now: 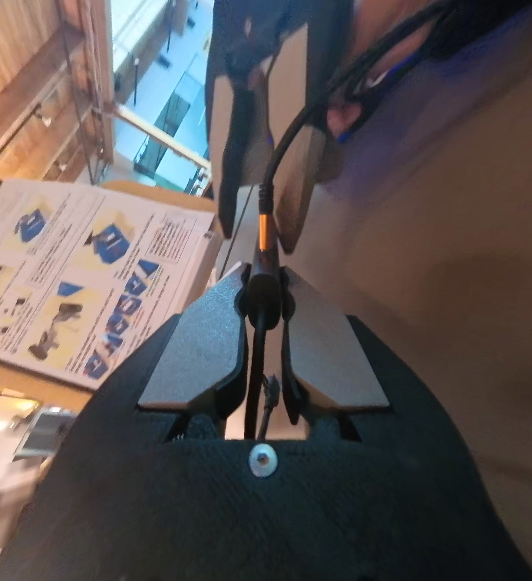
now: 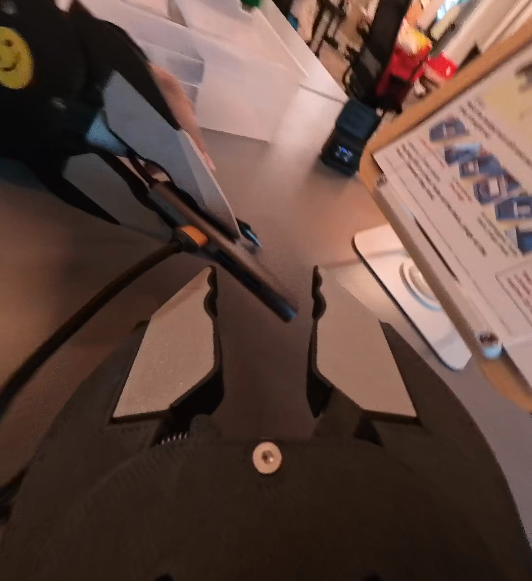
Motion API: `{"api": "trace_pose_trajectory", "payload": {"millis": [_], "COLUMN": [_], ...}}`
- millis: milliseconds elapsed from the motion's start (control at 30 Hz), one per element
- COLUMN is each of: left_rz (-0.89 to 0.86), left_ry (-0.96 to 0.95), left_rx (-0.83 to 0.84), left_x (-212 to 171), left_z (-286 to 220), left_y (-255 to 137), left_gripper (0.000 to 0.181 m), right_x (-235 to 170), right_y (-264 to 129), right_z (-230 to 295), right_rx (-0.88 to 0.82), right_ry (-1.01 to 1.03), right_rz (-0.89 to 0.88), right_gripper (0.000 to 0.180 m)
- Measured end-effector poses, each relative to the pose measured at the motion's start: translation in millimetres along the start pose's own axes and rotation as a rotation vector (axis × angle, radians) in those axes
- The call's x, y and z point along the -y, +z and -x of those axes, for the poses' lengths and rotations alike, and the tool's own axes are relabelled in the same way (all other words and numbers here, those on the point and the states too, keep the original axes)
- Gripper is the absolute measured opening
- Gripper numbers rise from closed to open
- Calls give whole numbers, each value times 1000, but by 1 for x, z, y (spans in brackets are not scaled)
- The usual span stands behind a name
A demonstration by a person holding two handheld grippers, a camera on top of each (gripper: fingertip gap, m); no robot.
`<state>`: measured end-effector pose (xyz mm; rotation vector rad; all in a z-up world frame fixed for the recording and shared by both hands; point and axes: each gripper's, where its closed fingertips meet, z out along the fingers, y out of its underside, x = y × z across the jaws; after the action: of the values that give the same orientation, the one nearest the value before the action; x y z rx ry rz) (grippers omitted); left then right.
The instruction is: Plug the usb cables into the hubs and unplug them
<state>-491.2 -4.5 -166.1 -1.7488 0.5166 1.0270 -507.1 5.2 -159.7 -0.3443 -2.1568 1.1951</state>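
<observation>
Your left gripper [image 1: 264, 294] has its jaws clamped on the slim black USB hub [image 1: 263, 283]. The orange-collared black cable [image 1: 266, 232] is plugged into the hub's side. Your right gripper [image 2: 263, 294] hangs beside that hub [image 2: 249, 276], jaws apart, above the grey tabletop [image 2: 305, 204].

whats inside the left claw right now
The left claw is shut on a dark hub. A black cable with an orange-collared plug goes into the hub's far end, and a thin lead trails back. The fingers cover the hub's sides, so its ports stay hidden.
</observation>
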Motion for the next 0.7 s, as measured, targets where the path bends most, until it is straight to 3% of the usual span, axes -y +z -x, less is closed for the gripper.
{"api": "trace_pose_trajectory", "payload": {"millis": [67, 233, 300, 433, 600, 700], "left_rz": [-39, -105, -101, -118, -260, -342], "left_ry": [3, -51, -98, -228, -426, -497], "left_rx": [-28, -76, -74, -23, 139, 129], "left_x": [9, 19, 18, 18, 27, 33], "left_z": [-6, -9, -6, 9, 55, 63], "left_y": [-2, -9, -9, -9, -34, -46], "left_gripper": [13, 12, 16, 29, 35, 12], "right_x": [1, -4, -4, -2, -6, -1], "right_y": [3, 10, 9, 6, -13, -46], "right_z": [17, 29, 25, 17, -23, -42], "right_rx": [31, 15, -11, -72, -248, -311], "right_ry": [-95, -197, -192, -176, -26, 173], "right_rz": [4, 53, 62, 77, 92, 35], "right_gripper": [59, 38, 25, 23, 19, 14]}}
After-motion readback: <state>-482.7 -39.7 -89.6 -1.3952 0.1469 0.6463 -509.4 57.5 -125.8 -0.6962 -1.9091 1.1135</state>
